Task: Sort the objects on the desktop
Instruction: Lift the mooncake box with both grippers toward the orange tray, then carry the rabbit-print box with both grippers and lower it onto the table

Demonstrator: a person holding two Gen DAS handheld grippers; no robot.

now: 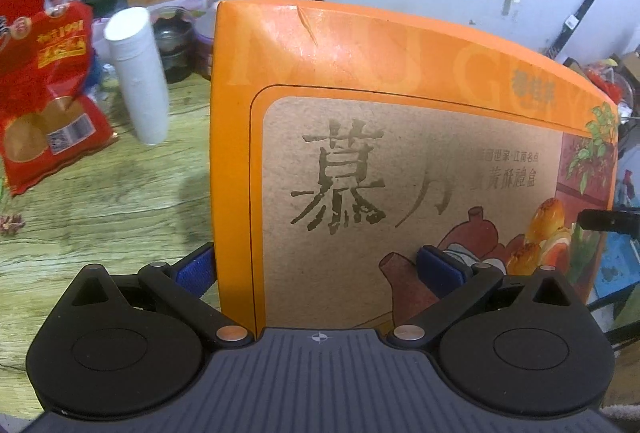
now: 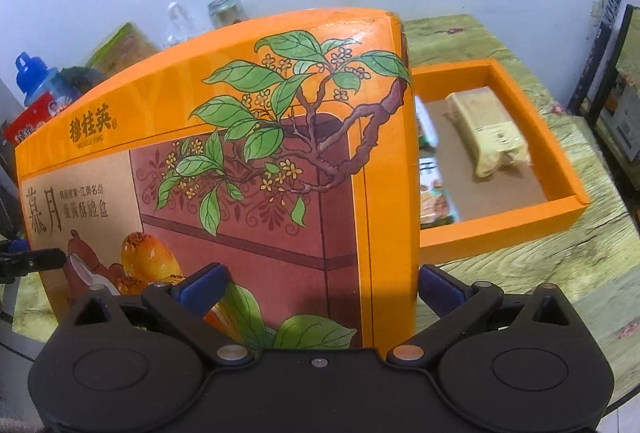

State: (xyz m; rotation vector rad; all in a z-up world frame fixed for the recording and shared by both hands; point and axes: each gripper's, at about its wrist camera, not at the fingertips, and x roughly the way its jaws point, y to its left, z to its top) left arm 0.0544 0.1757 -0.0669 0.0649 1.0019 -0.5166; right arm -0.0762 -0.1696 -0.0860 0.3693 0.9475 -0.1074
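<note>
Both claws clamped on lid

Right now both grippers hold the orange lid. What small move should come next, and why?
Probably carry the orange lid rightward over the open orange tray. The left gripper and right gripper clamp its edges, and packets already lie in the tray.

Orange printed box lid is standing upright on edge; open orange tray, at its 3 o'clock, is holding a tan packet.
</note>
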